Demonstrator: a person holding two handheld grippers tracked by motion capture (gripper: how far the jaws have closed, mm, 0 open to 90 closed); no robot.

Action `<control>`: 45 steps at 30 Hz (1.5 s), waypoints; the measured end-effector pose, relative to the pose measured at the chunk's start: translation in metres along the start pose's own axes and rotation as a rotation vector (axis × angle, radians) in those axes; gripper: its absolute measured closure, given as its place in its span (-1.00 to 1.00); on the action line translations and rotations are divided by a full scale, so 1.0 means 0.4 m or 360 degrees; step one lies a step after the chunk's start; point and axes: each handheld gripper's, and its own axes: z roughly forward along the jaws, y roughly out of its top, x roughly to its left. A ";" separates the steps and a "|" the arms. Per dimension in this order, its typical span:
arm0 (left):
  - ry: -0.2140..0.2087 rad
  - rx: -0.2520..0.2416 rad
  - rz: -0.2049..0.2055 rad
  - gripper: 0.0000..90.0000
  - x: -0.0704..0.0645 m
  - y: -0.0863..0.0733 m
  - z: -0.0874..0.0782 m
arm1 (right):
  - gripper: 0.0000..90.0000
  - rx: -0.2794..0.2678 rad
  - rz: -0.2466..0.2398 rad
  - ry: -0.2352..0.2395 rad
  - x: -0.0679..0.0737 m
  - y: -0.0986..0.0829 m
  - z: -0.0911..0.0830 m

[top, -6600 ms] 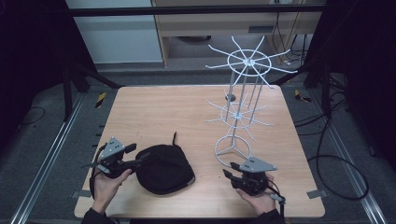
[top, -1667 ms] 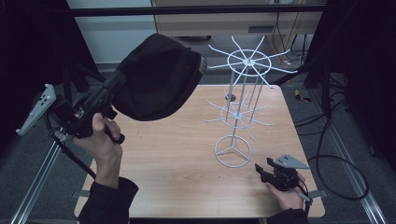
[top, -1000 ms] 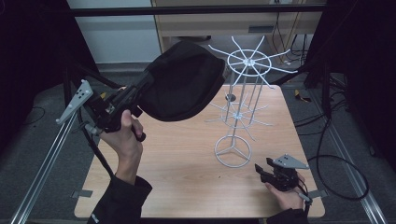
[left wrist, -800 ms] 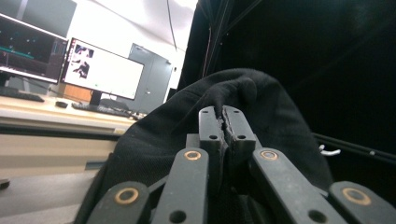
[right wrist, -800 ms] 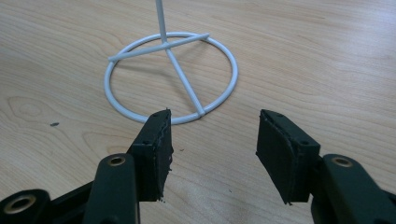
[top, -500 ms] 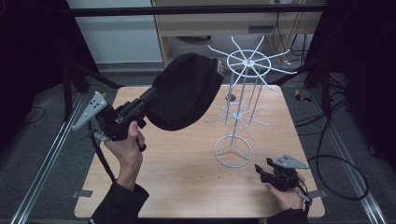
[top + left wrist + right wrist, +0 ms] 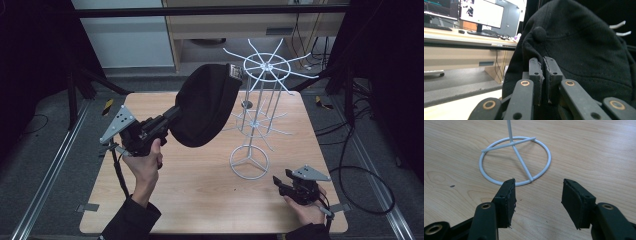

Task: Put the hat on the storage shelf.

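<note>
A lab or test room fitted out as a recording station is suggested. A plain wooden table (image 7: 200, 200) is enclosed by dark metal framing (image 7: 210, 10) and black curtains, with cables (image 7: 360, 170) trailed over the grey floor. Lit computer monitors (image 7: 480, 12) and a keyboard (image 7: 484, 33) are seen on a desk behind.

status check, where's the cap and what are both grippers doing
Left hand-held gripper shut on black cap, lifted beside the white wire rack. Right hand-held gripper open, low by the rack's ring base. Rack arms close to the cap.
</note>
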 end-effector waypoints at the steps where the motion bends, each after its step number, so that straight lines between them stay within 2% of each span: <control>1: -0.0005 0.0018 0.0006 0.87 -0.002 -0.006 0.004 | -0.01 0.0000 0.0002 0.0003 0.000 0.000 0.000; 15: -0.0044 0.0236 0.0044 0.83 -0.024 -0.066 0.068 | -0.02 0.0003 -0.0014 -0.0006 0.000 -0.001 0.002; 20: -0.0045 0.0297 0.0050 0.66 -0.027 -0.077 0.092 | -0.02 0.0005 -0.0003 -0.0002 0.001 -0.001 0.001; 24: -0.0042 0.0307 0.0059 0.53 -0.021 -0.079 0.087 | -0.02 0.0004 -0.0002 0.0002 0.000 -0.001 0.000; 28: -0.0031 0.0311 0.0090 0.29 -0.011 -0.080 0.057 | -0.02 0.0000 -0.0005 -0.0006 -0.001 -0.001 0.000; 31: 0.0002 0.0314 0.0114 0.07 -0.001 -0.087 0.021 | -0.03 -0.0001 -0.0003 -0.0008 0.000 -0.001 -0.001; 34: 0.0048 0.0327 0.0127 -0.06 0.018 -0.105 -0.022 | -0.03 -0.0004 -0.0008 -0.0012 -0.002 -0.002 0.000; 35: 0.0048 0.0327 0.0127 -0.10 0.018 -0.105 -0.022 | -0.03 -0.0002 -0.0002 -0.0009 -0.002 -0.002 -0.001; 36: 0.0100 0.0346 0.0134 -0.14 0.037 -0.121 -0.055 | -0.04 -0.0002 -0.0003 -0.0011 -0.001 -0.002 -0.001; 40: 0.0198 0.0414 0.0140 -0.24 0.074 -0.164 -0.115 | -0.06 -0.0005 0.0005 -0.0015 -0.001 -0.002 -0.001; 45: 0.0312 0.0530 0.0107 -0.31 0.125 -0.233 -0.184 | -0.11 -0.0008 0.0014 -0.0025 -0.003 -0.004 -0.001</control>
